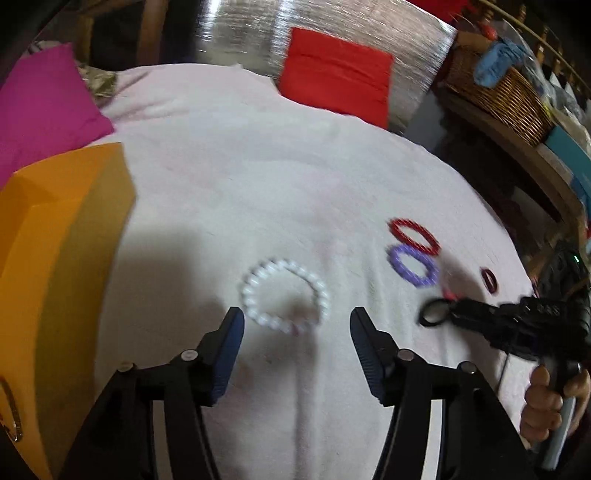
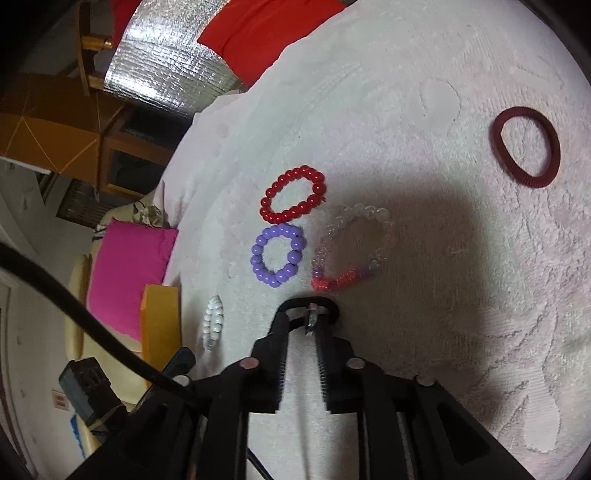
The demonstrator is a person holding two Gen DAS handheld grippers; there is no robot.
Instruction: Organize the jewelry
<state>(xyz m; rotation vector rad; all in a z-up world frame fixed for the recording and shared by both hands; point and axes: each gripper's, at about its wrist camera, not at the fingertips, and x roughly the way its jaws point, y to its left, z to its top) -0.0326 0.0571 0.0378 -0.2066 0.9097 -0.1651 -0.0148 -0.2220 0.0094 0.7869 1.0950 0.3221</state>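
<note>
On the white towel lie a white bead bracelet, a red bead bracelet, a purple bead bracelet and a dark red hair band. My left gripper is open and empty, just short of the white bracelet. My right gripper is shut on a black hair tie, also seen in the left wrist view. Close ahead of it lie a clear-and-red bead bracelet, the purple bracelet, the red bracelet and the dark red band.
An orange box stands at the left of the towel, a pink cushion behind it. A red cloth and silver foil sheet lie at the back. A wicker basket sits on a shelf at the right.
</note>
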